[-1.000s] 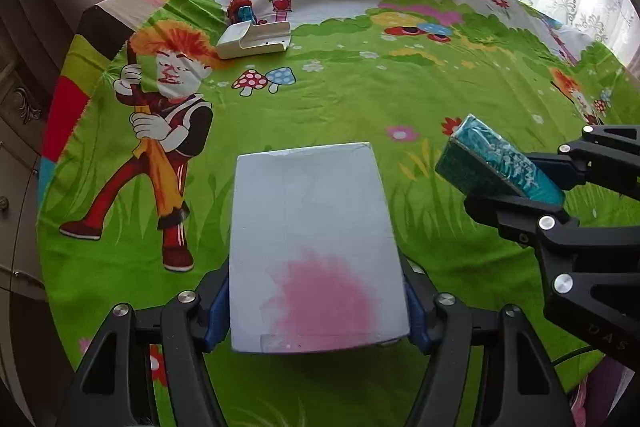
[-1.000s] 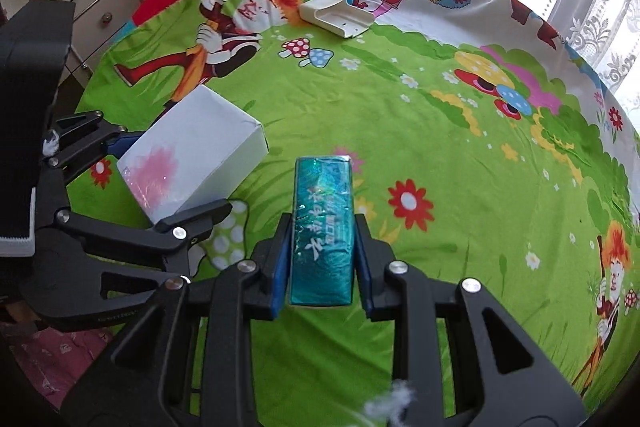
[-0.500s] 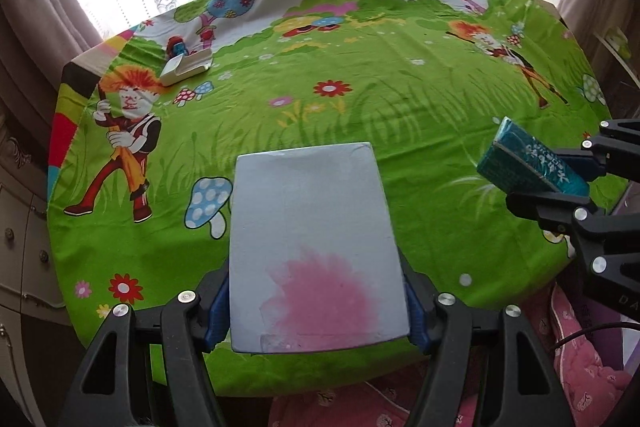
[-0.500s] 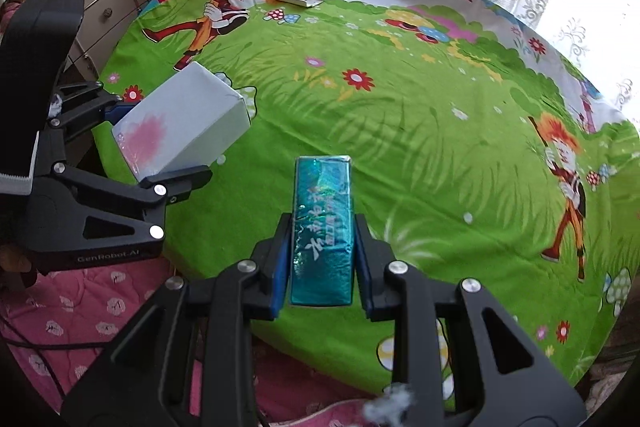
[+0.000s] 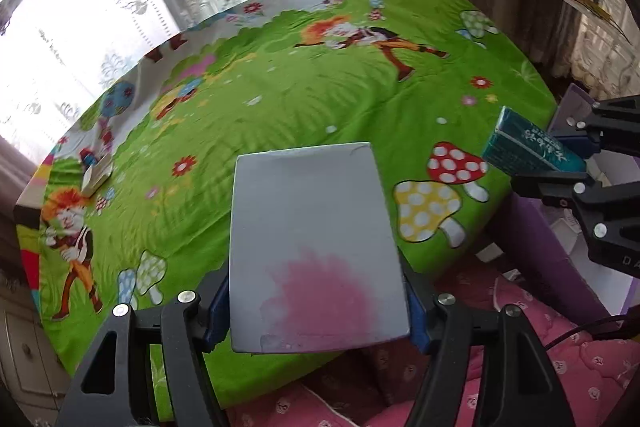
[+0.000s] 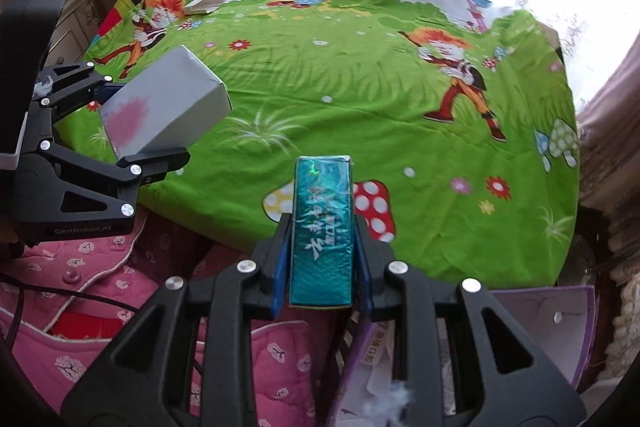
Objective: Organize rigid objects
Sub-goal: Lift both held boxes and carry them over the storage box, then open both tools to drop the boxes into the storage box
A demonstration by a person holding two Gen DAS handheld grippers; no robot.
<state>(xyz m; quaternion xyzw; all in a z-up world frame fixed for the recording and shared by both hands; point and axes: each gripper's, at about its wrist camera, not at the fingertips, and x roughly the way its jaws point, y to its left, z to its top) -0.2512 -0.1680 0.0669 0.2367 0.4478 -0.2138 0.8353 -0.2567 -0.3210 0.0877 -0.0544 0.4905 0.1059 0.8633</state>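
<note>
White box (image 5: pixel 316 251): flat rectangular carton, plain grey-white faces, pink blotch on near end, small dent at far top corner. Pinched between blue pads of left claw (image 5: pixel 318 303), held in air over near edge of surface (image 5: pixel 320 99). In right wrist view same box (image 6: pixel 164 111) seen at left, tilted, off the cloth.

Teal box (image 6: pixel 322 231): narrow, long, shiny foil wrap w/ white characters on top face. Pinched at its long sides by right claw (image 6: pixel 322 275), held above surface edge, over mushroom print. In left wrist view it sits at far right (image 5: pixel 528 151).

Purple box (image 6: pixel 532 331): open container below right claw, beside surface, on floor side. Holds white papers/cards w/ print; contents partly hidden by claw, can't ID further.

Surface: round, covered w/ green cartoon cloth. At far side a small white tray-like item (image 6: pixel 202 5) w/ a small red-blue toy just beside it; detail too small.

Pink quilted fabric (image 6: pixel 80 275) below near edge.
</note>
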